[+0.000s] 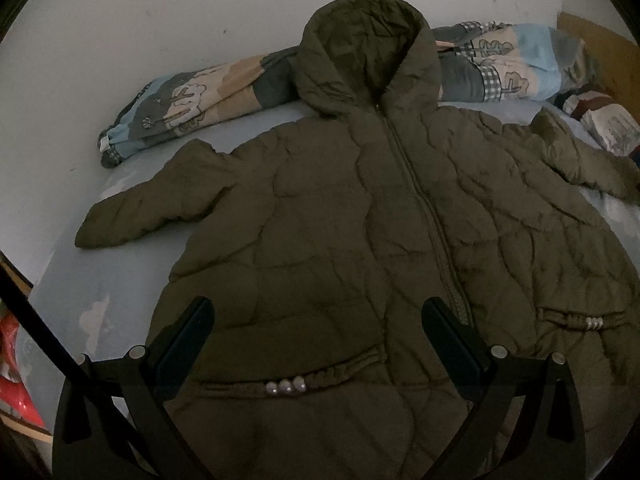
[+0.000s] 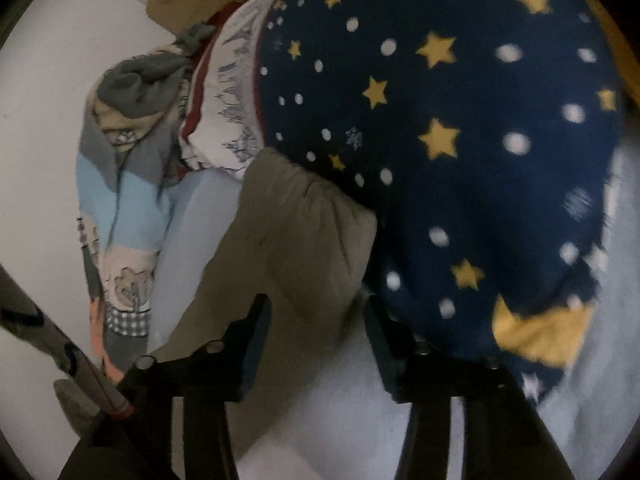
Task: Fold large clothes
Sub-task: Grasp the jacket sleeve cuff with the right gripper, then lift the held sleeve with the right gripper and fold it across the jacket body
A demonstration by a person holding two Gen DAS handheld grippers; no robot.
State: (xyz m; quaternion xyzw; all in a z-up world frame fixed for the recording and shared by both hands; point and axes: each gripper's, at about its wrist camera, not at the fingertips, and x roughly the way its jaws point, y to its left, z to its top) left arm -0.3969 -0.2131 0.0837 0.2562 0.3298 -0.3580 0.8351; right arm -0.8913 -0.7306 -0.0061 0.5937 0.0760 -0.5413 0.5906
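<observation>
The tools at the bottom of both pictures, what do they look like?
The left tool has two black flat fingers with dark bluish pads, carried on black angled arms with small round silver pins at the joints. The right tool looks the same: black fingers, dark pads, metal screws. No hand or sleeve shows.

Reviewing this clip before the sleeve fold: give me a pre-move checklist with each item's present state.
1. Jacket spread flat, front up, zipped: ok.
2. Both sleeves spread outward: ok.
3. Sleeve cuff between the right claw fingers: ok.
4. Right claw pads pressing on the cuff: not ok, gaps show.
5. Left claw open above the hem, holding nothing: ok.
6. Star blanket clear of the cuff: not ok, it lies against it.
</observation>
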